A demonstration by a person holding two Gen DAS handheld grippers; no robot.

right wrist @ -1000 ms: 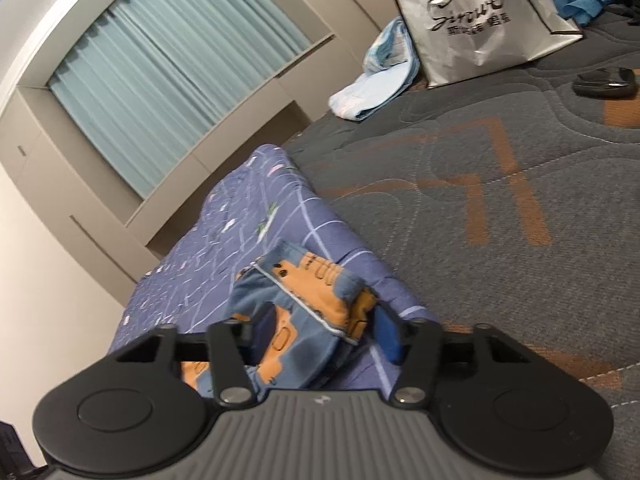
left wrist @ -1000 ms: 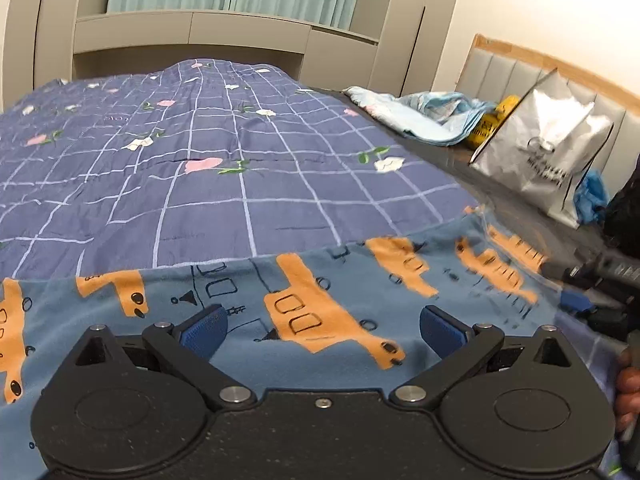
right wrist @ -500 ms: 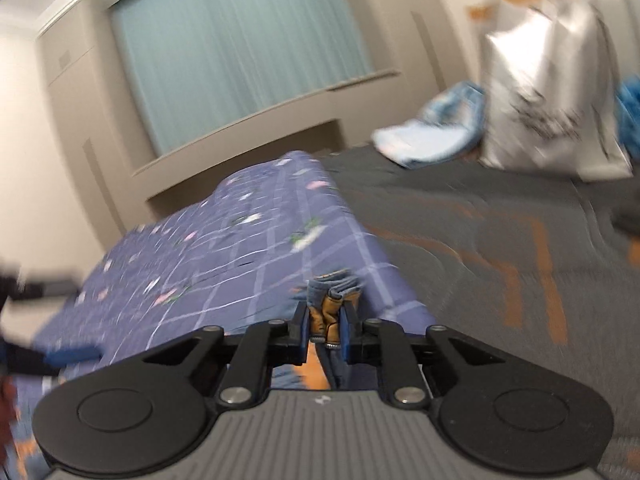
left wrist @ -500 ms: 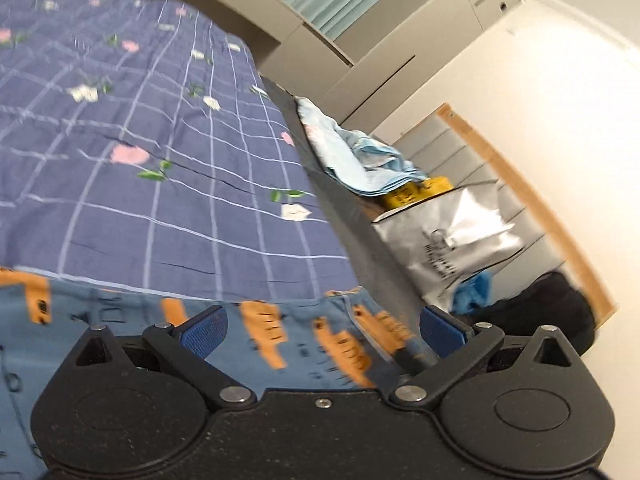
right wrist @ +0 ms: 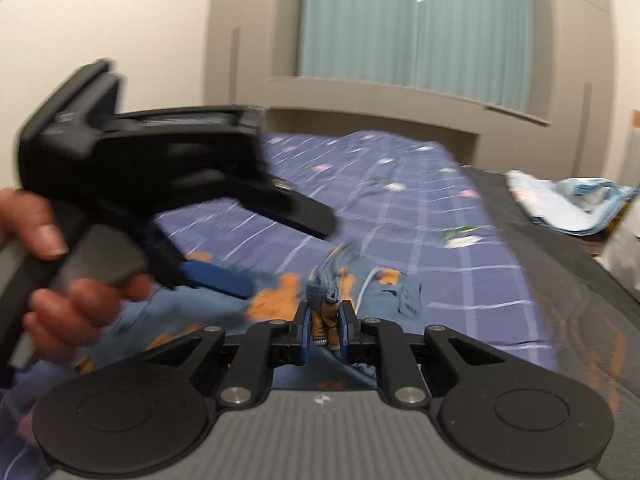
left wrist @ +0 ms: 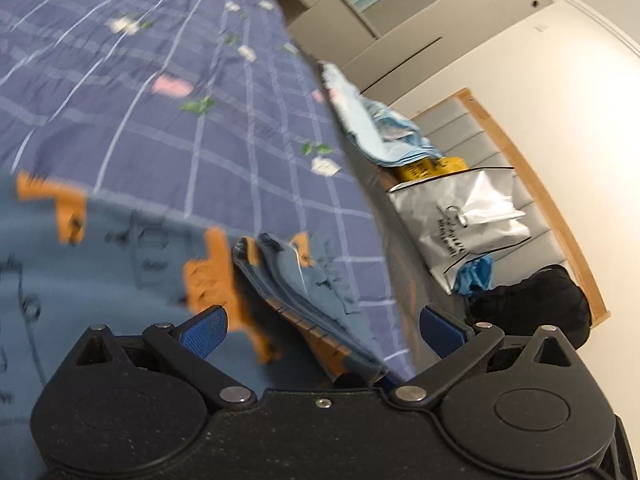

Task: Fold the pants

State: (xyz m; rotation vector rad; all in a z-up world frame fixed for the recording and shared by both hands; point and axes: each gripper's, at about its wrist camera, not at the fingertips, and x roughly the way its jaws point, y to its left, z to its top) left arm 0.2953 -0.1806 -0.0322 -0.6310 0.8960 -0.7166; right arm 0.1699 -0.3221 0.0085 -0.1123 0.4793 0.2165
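The pants (left wrist: 120, 264) are blue with orange truck prints and lie on a purple checked quilt (left wrist: 180, 92). My left gripper (left wrist: 322, 330) is open above them, and a lifted bunched edge (left wrist: 296, 280) passes between its blue pads. My right gripper (right wrist: 324, 330) is shut on that bunched edge of the pants (right wrist: 326, 308) and holds it up. In the right wrist view the left gripper (right wrist: 216, 276), blurred and held by a hand, hovers over the pants at the left.
A grey mattress (right wrist: 580, 280) lies right of the quilt. On it are a light blue cloth pile (left wrist: 384, 132), a silver shopping bag (left wrist: 468, 220), a blue item (left wrist: 474, 276) and a black bag (left wrist: 540, 304) by the headboard.
My right gripper closed on the pants edge and lifted it toward the left. My left gripper stayed open and swung right, and the pinched edge now lies between its pads.
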